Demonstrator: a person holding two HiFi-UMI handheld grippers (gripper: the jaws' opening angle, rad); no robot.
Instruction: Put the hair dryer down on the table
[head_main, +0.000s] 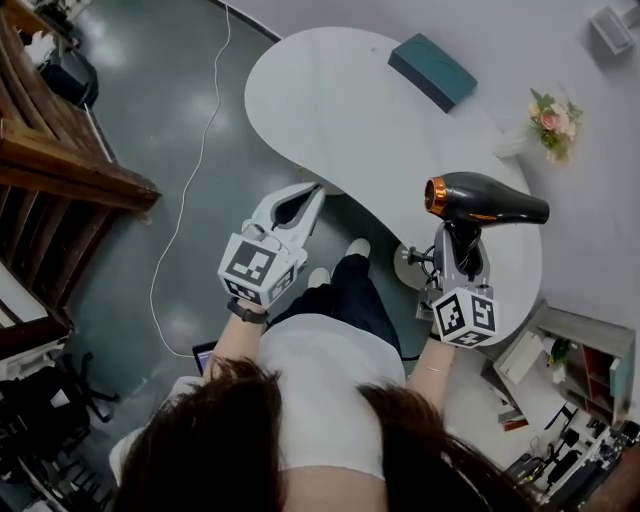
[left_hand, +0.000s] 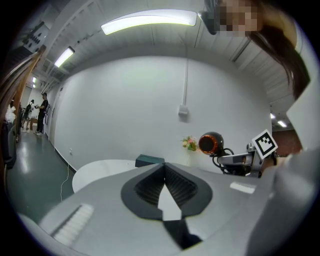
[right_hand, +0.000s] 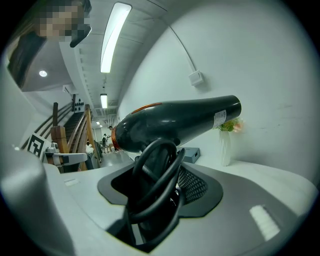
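Head view: right gripper (head_main: 458, 250) holds hair dryer (head_main: 490, 198) by handle (head_main: 461, 236), barrel level, apparently raised clear of white worktop (head_main: 330, 100). Left gripper (head_main: 313, 192) beside worktop edge, over floor (head_main: 170, 120).
Left gripper view: fingers (left_hand: 182, 185) clenched together, empty.
Right gripper view: fingers (right_hand: 197, 186) grasping the handle and its looped cord (right_hand: 155, 175).

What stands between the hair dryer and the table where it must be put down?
Nothing visible. The right claw holds the hair dryer by its handle over the near right end of the table, which is bare there. The teal box at the far end and the flowers at the right edge stand well apart.
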